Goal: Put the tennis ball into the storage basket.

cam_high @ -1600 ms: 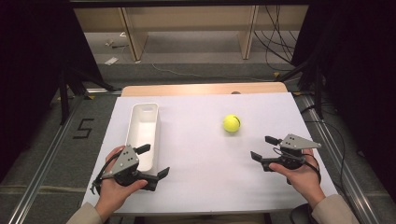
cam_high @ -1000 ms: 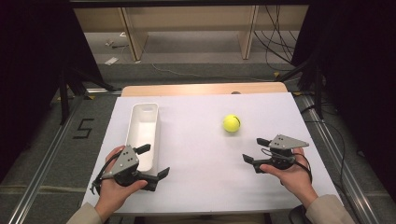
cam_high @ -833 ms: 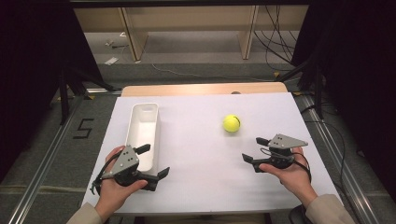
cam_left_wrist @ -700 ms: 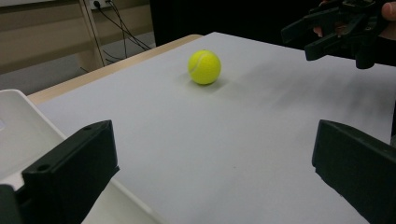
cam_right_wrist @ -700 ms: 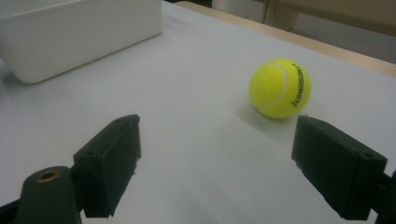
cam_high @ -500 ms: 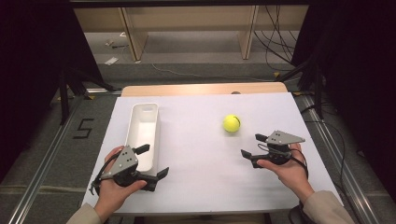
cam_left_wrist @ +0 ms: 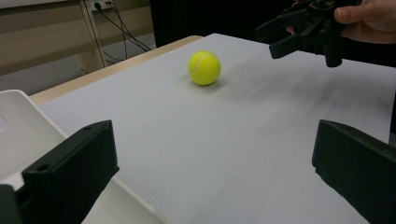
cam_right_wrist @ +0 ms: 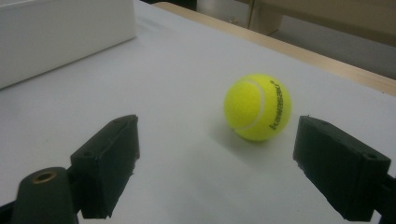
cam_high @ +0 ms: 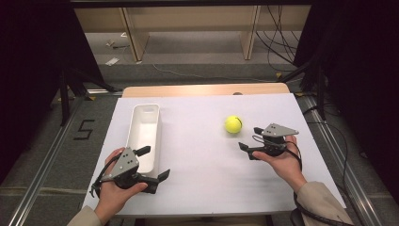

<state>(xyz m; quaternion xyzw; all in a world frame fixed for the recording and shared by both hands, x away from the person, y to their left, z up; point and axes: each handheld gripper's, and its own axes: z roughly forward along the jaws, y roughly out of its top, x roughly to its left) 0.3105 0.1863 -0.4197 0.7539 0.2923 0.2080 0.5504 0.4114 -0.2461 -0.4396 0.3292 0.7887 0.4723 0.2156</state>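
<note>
White bin (cam_high: pixel 143 129) on table (cam_high: pixel 202 179) left side.

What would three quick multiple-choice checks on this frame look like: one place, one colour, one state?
1. Where does the yellow tennis ball lie?
A. in the tray
B. on the white table cover, ahead of the right gripper
C. between the left gripper's jaws

2. What colour is the long rectangular plastic tray?
A. white
B. blue
C. black

3. How does the right gripper stand?
A. shut on the ball
B. shut, empty
C. open, clear of the ball

Key: B, the ball rests on the cover; A, white walls; C, its jaws have just been opening, nothing between them.
</note>
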